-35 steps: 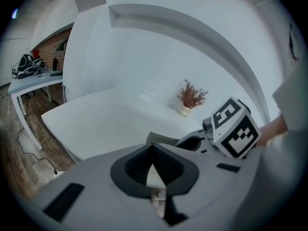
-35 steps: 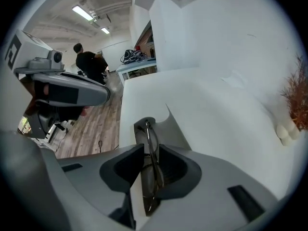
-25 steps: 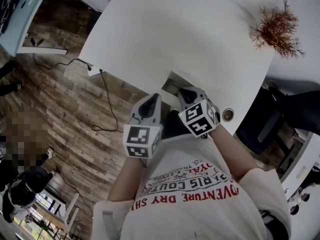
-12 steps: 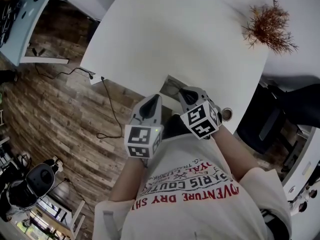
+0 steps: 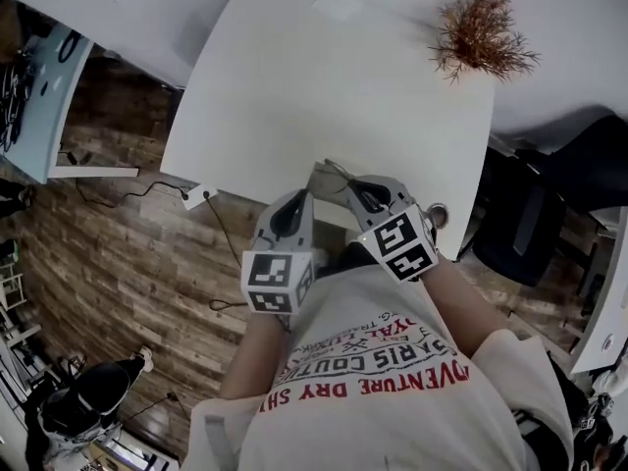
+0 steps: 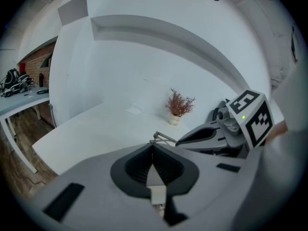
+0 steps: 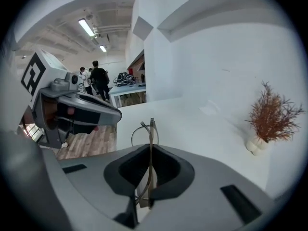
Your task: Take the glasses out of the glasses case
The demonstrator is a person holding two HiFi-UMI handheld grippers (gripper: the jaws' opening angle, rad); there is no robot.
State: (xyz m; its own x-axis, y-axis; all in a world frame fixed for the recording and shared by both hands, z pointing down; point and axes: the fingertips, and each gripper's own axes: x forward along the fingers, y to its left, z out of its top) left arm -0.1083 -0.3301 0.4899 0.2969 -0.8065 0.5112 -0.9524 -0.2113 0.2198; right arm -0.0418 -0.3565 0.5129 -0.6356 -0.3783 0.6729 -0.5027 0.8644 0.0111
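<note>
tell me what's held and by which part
The right gripper pinches the glasses by their thin metal frame, beside a lens rim. The left gripper is shut near them; whether it grips them cannot be told.

glasses [image 7: 144, 131]: 1 | left claw [image 6: 153, 150] + right claw [image 7: 150, 153]: 2 | dried plant [image 5: 483, 35]: 1 | table [image 5: 294, 86]: 1

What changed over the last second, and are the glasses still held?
Both claws edged slightly forward over the near edge of the white table. Nothing was taken or released: the right claw stays shut on the glasses, the left claw shut beside them. The plant shifted only through head-camera motion.
</note>
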